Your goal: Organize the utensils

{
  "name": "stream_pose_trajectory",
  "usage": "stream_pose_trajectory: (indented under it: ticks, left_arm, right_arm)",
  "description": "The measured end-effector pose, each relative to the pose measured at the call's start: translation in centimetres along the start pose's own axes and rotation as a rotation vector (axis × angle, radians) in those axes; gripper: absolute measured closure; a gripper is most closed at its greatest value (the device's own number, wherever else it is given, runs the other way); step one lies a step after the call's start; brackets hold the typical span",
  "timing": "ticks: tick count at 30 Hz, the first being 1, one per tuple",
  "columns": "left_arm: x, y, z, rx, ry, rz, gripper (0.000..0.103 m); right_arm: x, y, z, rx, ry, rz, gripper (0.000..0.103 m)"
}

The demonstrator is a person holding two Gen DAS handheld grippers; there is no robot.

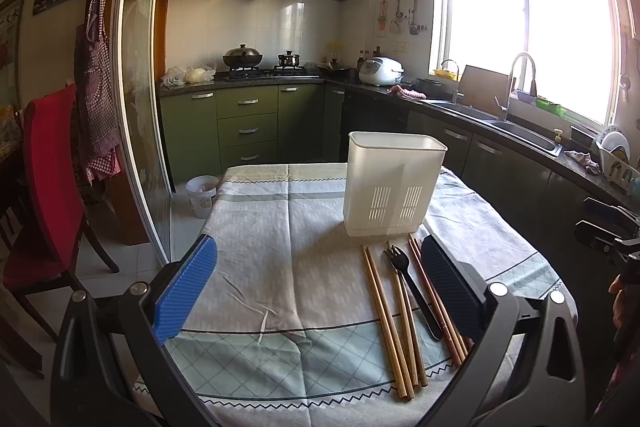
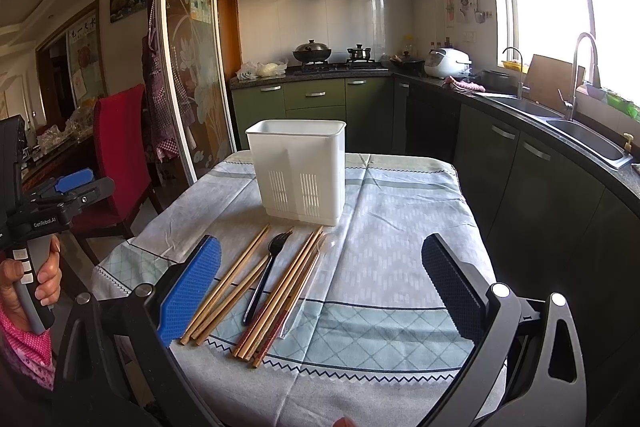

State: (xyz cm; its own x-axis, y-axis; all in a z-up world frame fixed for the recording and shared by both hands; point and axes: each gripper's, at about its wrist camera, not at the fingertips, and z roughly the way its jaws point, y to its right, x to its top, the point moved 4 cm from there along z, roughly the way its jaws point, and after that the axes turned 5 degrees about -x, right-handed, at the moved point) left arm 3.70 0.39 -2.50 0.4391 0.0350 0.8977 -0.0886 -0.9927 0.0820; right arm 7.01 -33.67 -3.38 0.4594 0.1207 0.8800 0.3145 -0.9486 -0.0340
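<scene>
We're at the start: both hand-held grippers, left [image 1: 320,291] and right [image 2: 322,291], hover spread wide, empty; chopsticks [image 2: 228,285] and fork [image 2: 266,273] lie lower centre before the holder [image 2: 298,171] – next, pinch one

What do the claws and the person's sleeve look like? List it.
Both the left claw and the right claw have a black frame, silver bolts and textured blue finger pads. The left handle reads "GenRobot.AI". The sleeve is pink and patterned.
</scene>
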Motion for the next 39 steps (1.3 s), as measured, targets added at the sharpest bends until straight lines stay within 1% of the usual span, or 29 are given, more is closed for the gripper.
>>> stream_pose_trajectory:
  ticks: [34,37,39]
  left_arm:
    - [-0.2,0.1,0.2,-0.004,-0.008,-0.002,0.006]
    - [-0.2,0.2,0.7,-0.009,-0.023,-0.004,0.006]
    - [-0.2,0.3,1.5,-0.021,-0.058,-0.006,0.006]
  right_arm:
    - [-0.4,0.2,0.3,-0.001,-0.014,0.003,0.004]
    - [-0.4,0.3,0.7,0.001,-0.023,-0.003,0.004]
    - [-0.4,0.3,1.4,0.005,-0.052,-0.01,0.004]
